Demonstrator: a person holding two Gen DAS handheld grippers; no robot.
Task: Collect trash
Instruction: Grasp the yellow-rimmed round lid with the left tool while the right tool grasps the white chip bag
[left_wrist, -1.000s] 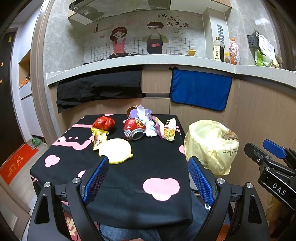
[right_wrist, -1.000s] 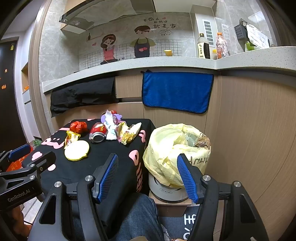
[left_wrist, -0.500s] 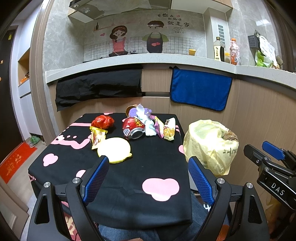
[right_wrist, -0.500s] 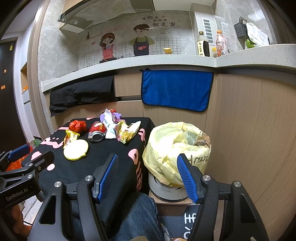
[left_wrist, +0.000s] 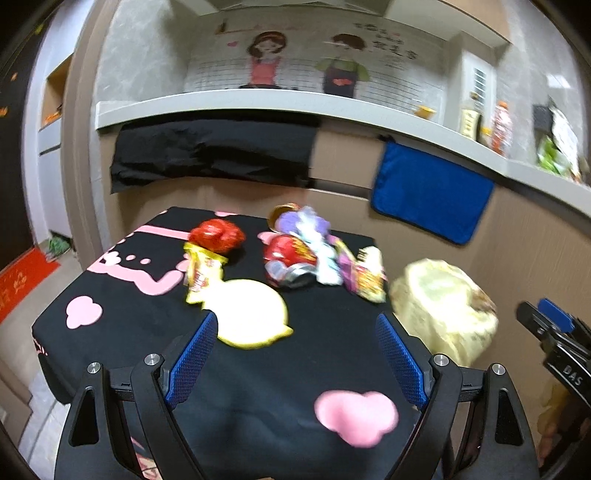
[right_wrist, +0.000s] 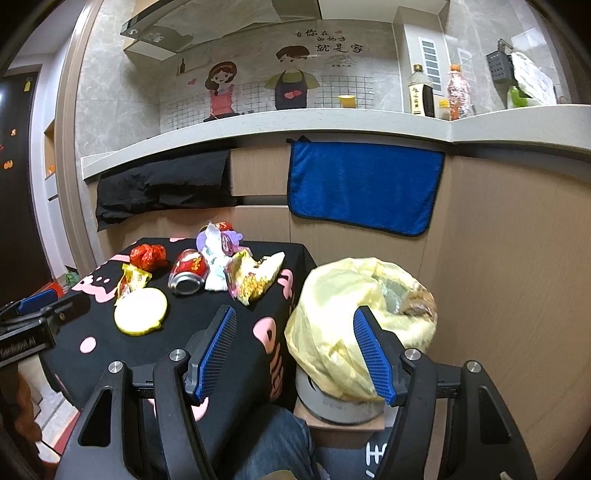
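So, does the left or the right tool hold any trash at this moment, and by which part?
Nothing is held. The left tool and the right tool are both open and empty; the trash lies on the table.

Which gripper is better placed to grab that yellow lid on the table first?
Left. The open left gripper faces the yellow lid, just beyond its fingertips. The open right gripper points at the trash bag.

A blue towel (right_wrist: 365, 186) hangs from the edge of the grey counter (right_wrist: 332, 125). Left of the towel a black cloth (right_wrist: 164, 186) is draped over the same edge. On the counter above the towel stand a yellow cup (right_wrist: 347, 100), a dark sauce bottle (right_wrist: 422, 92) and an orange-capped bottle (right_wrist: 458, 92).
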